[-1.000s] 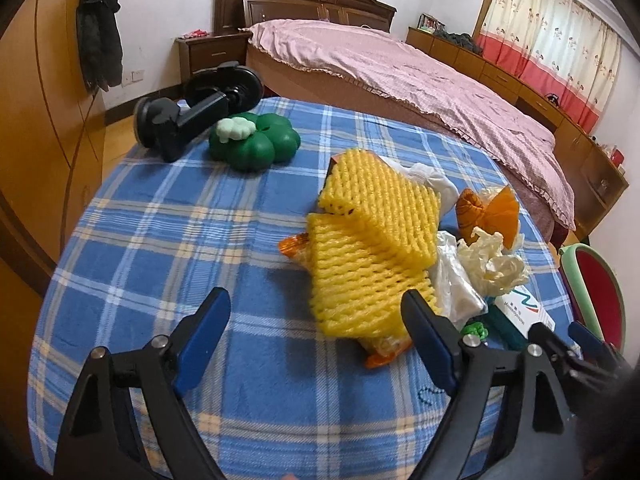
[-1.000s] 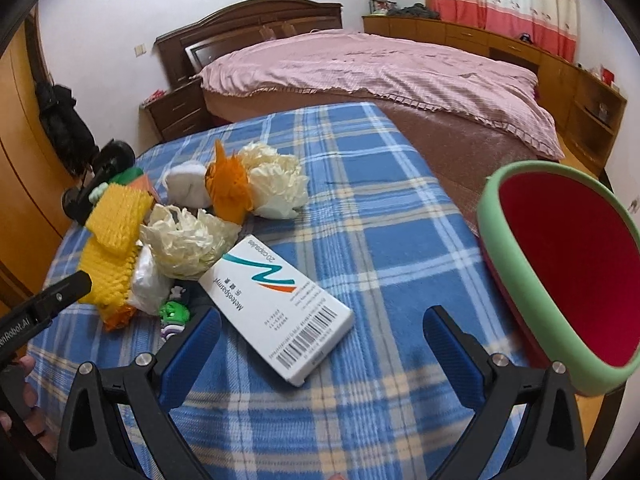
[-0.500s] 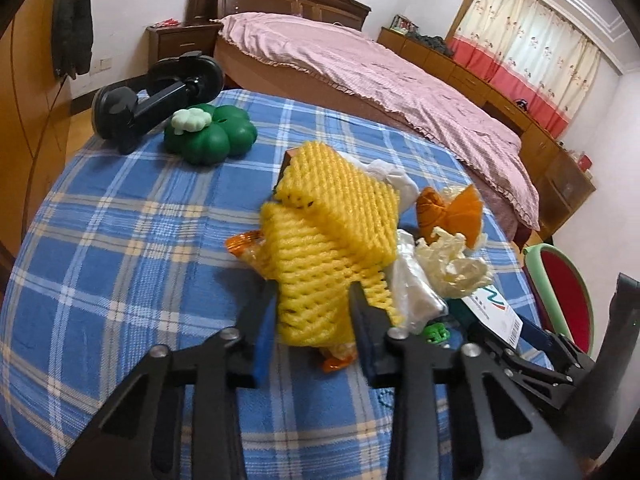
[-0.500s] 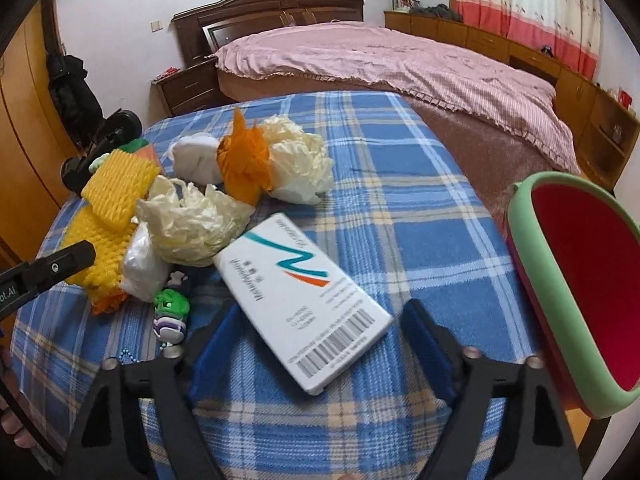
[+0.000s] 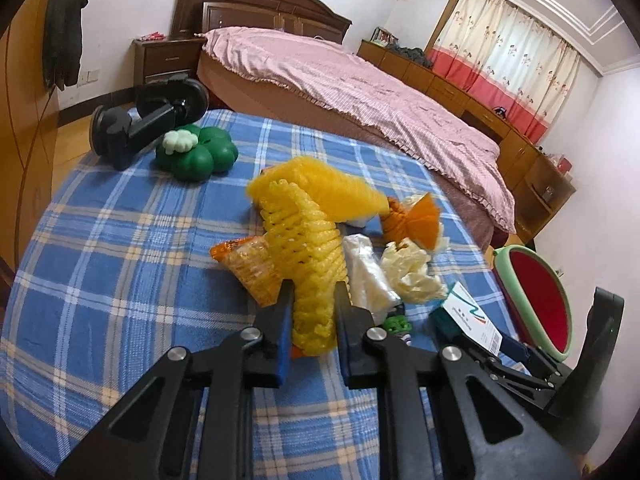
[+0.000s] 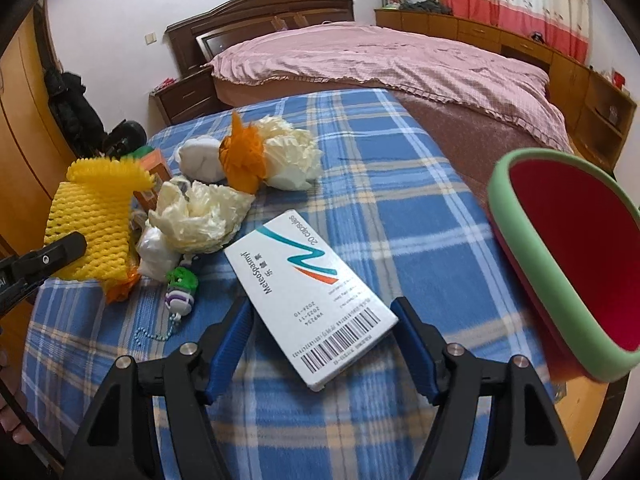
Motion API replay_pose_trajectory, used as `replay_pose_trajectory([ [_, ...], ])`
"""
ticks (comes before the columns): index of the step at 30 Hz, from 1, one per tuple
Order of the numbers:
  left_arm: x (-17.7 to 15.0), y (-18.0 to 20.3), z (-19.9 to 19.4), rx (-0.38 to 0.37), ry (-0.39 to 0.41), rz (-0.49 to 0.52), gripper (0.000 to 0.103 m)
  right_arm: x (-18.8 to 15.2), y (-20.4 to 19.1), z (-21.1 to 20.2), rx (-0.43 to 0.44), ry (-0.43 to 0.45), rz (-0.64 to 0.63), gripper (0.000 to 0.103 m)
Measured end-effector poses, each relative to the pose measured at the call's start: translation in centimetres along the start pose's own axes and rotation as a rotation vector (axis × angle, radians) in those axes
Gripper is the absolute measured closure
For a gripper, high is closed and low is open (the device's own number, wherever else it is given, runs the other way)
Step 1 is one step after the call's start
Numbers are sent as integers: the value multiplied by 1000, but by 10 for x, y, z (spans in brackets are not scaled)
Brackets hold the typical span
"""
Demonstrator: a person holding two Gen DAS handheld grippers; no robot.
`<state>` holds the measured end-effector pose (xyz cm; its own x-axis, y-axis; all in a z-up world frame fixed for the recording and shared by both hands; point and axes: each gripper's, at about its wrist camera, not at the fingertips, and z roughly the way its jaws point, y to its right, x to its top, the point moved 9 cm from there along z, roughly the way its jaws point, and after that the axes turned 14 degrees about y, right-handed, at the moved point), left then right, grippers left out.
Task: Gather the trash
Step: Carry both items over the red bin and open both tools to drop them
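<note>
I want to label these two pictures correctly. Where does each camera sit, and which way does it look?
Left wrist: sits on the left gripper, looks across the table toward the bed; its fingers squeeze the yellow foam net.
Right wrist: sits on the right gripper, faces the bed; its fingers flank the medicine box.
Shared: net, box, red bin.

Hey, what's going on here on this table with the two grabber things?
A person is clearing trash off a blue plaid table with two handheld grippers. The left gripper is shut on a yellow foam fruit net, lifting it off the pile of wrappers. The right gripper has its fingers on either side of a white medicine box, which appears raised off the cloth. A red bin with a green rim waits at the table's right edge.
</note>
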<state>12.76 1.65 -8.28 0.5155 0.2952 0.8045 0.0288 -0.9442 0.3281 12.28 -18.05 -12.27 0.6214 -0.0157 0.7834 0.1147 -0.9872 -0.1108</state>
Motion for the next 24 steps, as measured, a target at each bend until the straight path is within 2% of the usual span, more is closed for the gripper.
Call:
replay_pose_trajectory([
  [10, 11, 27, -26, -50, 48, 35, 85, 5, 21, -49, -10, 78, 89, 30],
  [16, 14, 51, -35, -97, 50, 54, 85, 14, 37, -75, -20, 138, 125, 30],
  [24, 19, 90, -36, -155, 55, 101, 85, 23, 70, -98, -73, 194, 178, 30],
])
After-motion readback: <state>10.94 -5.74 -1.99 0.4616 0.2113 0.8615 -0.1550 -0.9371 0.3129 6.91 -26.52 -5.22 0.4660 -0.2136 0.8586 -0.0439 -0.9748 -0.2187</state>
